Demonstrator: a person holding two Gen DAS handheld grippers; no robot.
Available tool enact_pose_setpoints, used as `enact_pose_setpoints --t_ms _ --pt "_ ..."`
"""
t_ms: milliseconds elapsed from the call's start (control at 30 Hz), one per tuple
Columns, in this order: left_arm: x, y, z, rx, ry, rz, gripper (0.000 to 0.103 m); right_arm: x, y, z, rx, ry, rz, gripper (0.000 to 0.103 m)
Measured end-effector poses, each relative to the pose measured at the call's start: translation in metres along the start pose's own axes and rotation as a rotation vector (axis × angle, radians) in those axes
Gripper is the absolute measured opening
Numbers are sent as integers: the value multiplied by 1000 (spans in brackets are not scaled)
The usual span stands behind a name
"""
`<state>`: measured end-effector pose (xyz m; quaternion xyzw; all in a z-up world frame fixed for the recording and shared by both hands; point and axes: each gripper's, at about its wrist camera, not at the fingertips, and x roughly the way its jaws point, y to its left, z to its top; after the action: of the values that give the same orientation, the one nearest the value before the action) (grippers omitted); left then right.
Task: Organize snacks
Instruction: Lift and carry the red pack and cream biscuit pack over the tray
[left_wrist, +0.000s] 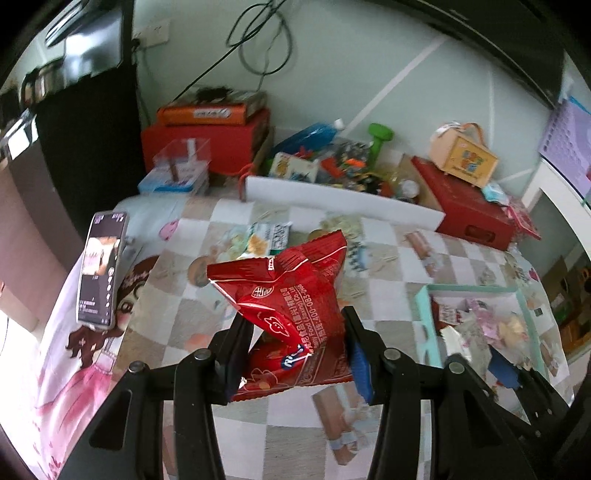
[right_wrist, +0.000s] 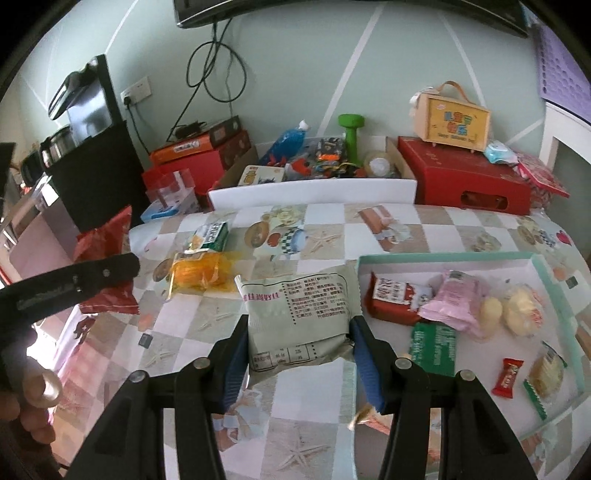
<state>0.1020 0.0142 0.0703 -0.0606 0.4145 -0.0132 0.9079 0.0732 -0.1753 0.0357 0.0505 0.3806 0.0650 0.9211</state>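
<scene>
My left gripper (left_wrist: 291, 354) is shut on a red snack packet (left_wrist: 291, 295), held up above the checked tablecloth; the same red snack packet (right_wrist: 105, 266) shows at the left of the right wrist view, behind the left gripper's black finger. A pale green snack packet (right_wrist: 299, 317) with black print sits between the blue pads of my right gripper (right_wrist: 299, 354), which is shut on it and lifts it off the table. A mint-rimmed tray (right_wrist: 443, 256) at the right holds several snacks. On the cloth lie an orange packet (right_wrist: 199, 273) and a green-white packet (right_wrist: 214, 236).
A phone (left_wrist: 101, 273) stands propped at the table's left edge. A white foam strip (right_wrist: 314, 192) borders the back, with red boxes (right_wrist: 465, 181), a green dumbbell (right_wrist: 351, 136), toys and a small handled box (right_wrist: 450, 118) behind. A hand (right_wrist: 33, 402) is at lower left.
</scene>
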Motion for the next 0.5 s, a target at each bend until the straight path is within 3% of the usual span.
enact_pose_setpoints --t_ms 200,500 --pt "1 -28 5 45 -14 -26 50 -7 -26 5 58 -14 -18 56" --pt "-3 -94 -3 152 -12 -187 50 -36 -103 9 223 -69 -134 56"
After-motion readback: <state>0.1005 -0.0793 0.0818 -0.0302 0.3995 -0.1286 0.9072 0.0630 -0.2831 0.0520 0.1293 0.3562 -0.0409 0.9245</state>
